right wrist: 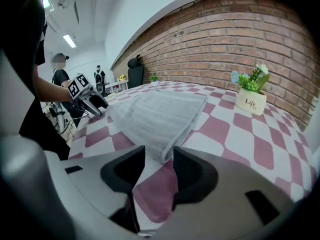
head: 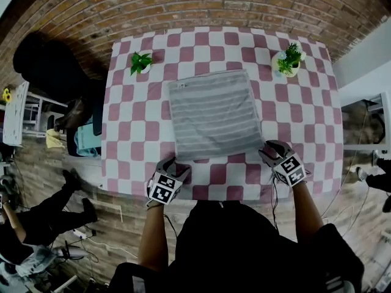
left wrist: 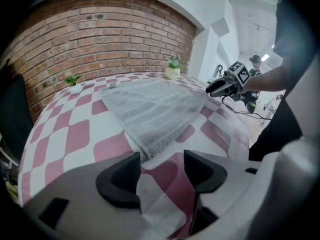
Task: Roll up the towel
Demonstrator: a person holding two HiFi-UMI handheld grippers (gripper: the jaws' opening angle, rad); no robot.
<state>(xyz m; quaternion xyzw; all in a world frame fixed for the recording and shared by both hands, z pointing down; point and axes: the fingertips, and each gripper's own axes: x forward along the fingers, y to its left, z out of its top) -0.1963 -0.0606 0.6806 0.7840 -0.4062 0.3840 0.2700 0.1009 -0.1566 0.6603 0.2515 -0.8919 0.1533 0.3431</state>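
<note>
At the near edge of the desk (head: 305,133), where the pink-and-white checked cloth is hanging toward the person, both tools are pointing down at the towel (head: 214,115), one at each near corner. The left gripper (left wrist: 160,176) is standing with its jaws moderately apart and holding nothing; only checked cloth is showing in the gap, and the towel's near-left corner is lying just ahead of the tips. The right gripper (right wrist: 159,171) is showing a narrower gap, also empty, with the near-right corner sitting right at the mouth of its jaws but not pressed by the pads. I am reading this pairing as deliberate: taking both corners of one edge at once should let that edge be lifted evenly and turned over itself, so the roll starts straight and runs away from the person toward the brick wall (head: 214,5). The towel itself is lying flat and fully unrolled in the middle of the desk, slightly turned against the checks, pale grey with fine lighter stripes running across it; its near edge is looking thick and soft, possibly doubled. It is lying between two small potted plants (head: 141,61) at the far corners, well apart from both, so nothing is standing in the roll's path.
</note>
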